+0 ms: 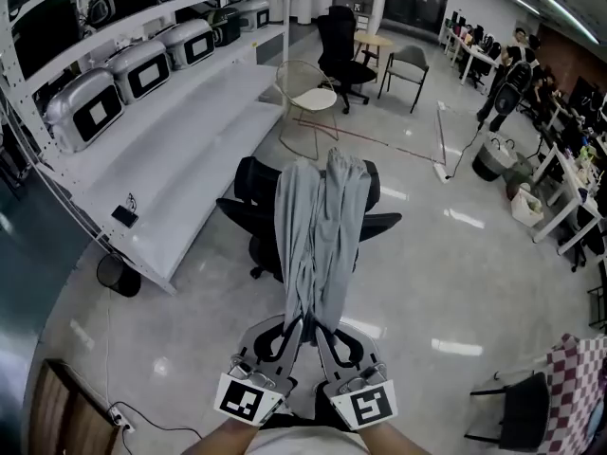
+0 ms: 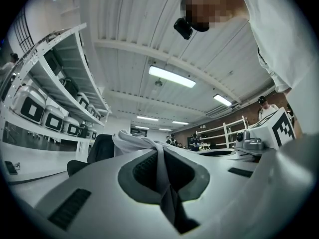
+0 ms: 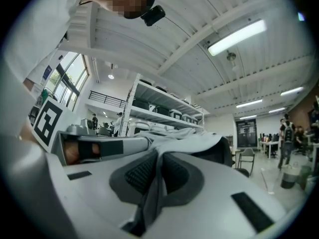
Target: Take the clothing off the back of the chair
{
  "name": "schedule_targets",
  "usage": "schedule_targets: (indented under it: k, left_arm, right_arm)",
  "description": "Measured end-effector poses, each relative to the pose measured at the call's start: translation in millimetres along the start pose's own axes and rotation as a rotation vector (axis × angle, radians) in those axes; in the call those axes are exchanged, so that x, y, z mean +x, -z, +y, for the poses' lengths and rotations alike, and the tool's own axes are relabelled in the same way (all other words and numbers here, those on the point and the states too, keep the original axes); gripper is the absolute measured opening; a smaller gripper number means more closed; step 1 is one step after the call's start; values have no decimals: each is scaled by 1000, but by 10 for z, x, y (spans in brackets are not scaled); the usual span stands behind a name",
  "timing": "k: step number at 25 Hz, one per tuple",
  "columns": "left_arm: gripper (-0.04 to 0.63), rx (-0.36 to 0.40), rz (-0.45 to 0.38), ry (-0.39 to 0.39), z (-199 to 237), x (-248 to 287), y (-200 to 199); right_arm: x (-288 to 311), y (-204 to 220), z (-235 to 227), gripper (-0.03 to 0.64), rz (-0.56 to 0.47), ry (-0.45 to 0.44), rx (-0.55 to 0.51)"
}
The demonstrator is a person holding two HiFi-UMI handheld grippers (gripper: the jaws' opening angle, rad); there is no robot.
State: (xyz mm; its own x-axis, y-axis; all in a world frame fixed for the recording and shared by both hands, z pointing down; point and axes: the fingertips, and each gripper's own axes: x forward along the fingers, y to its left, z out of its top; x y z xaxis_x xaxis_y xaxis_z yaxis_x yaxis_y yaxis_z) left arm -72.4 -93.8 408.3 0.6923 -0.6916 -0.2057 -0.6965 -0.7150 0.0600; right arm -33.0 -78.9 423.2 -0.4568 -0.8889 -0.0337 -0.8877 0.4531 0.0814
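Note:
A grey garment hangs stretched from the back of a black office chair toward me in the head view. My left gripper is shut on one end of the cloth, and my right gripper is shut on the other end beside it. Both sit side by side at the bottom centre. The far end of the garment still lies over the chair's backrest. In the left gripper view the grey cloth is pinched between the pads and runs off to the chair. The right gripper view shows the cloth clamped the same way.
A long white shelf unit with several grey machines runs along the left. A wire-frame chair and further office chairs stand behind. A checked cloth on a chair is at the lower right. A brown chair back is at the lower left.

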Motion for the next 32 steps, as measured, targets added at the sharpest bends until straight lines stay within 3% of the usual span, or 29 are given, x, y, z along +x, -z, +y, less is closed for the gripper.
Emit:
schedule_targets:
  k: [8,17,24,28,32]
  left_arm:
    - [12,-29,-3,18,-316,-48,-117]
    - [12,24,-28,-84,-640,35,-244]
    - [12,2,14,-133,-903,-61,-101]
    - [12,-6,16,-144,-874,-177,-89]
    - [12,-64,16,-128,-752,-287,-67]
  right_arm:
    - [-214,-188,130,29,-24,-53,-10]
    - [-485,-359,-74,29,-76,-158,0]
    - [-781,-230,-78,29,-55,-205,49]
    - [-803,-210,20,29,-47,-215,51]
    - [-789,-204,71,30,-27,-185,67]
